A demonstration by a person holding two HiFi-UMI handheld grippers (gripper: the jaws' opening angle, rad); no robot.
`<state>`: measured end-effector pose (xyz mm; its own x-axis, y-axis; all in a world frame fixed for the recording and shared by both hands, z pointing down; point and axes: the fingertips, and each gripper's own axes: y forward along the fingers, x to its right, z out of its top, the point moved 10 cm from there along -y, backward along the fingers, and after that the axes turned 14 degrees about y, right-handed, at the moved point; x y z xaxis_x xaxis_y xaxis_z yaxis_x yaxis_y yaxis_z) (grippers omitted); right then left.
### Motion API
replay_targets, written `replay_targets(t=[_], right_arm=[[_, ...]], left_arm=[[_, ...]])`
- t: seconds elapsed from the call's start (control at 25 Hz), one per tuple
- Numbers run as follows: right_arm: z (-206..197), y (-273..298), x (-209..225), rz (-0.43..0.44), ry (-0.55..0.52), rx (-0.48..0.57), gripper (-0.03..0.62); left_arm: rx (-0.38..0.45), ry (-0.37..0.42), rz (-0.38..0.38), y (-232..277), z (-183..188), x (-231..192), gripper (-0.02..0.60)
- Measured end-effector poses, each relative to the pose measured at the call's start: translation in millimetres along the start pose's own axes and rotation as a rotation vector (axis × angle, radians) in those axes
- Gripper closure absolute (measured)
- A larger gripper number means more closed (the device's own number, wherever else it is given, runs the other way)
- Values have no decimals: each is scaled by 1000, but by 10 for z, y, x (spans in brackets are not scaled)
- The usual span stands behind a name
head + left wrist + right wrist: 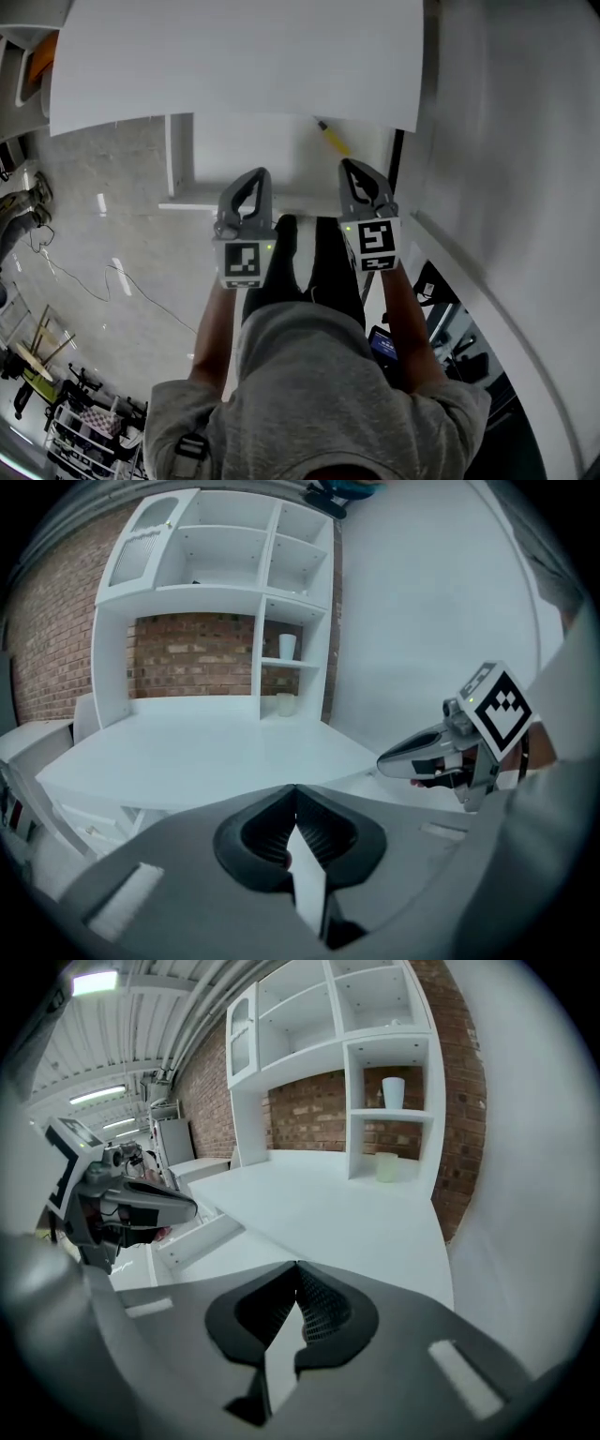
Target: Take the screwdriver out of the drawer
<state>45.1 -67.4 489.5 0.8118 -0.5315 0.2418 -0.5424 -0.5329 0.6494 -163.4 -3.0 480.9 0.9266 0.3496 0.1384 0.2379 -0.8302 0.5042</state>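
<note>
White table [244, 56]. White open shelf unit [234, 564] at its far edge. Red brick wall [192, 653] behind. Plain white wall [422, 621] to its right. Grey glossy floor [112, 187] to its left. Strip lights [94, 981] overhead.

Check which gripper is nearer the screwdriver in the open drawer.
Right. In the head view the right gripper is just below the yellow screwdriver, not touching it. The left gripper is farther off, to its lower left.

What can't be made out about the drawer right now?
- Screwdriver: head view, far end cut off by the desktop edge.
- Drawer back: head view, hidden under the desktop.
- Drawer contents: both gripper views, angle too shallow, and the screwdriver is out of sight.
</note>
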Motion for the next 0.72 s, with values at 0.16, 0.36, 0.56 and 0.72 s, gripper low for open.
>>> replay_targets(t=[0.16, 0.36, 0.56, 0.72], right_arm=[[-113, 251, 91, 42, -47, -59, 591], [-228, 535, 225, 80, -81, -119, 591], [-328, 784, 348, 93, -116, -203, 591], [-420, 1037, 393, 78, -165, -280, 555]], left_arm=[[-59, -35, 15, 127, -207, 68, 569], [-106, -63, 33, 312, -400, 122, 569], [-127, -94, 52, 438, -491, 174, 569], [-124, -117, 62, 528, -511, 193, 569]])
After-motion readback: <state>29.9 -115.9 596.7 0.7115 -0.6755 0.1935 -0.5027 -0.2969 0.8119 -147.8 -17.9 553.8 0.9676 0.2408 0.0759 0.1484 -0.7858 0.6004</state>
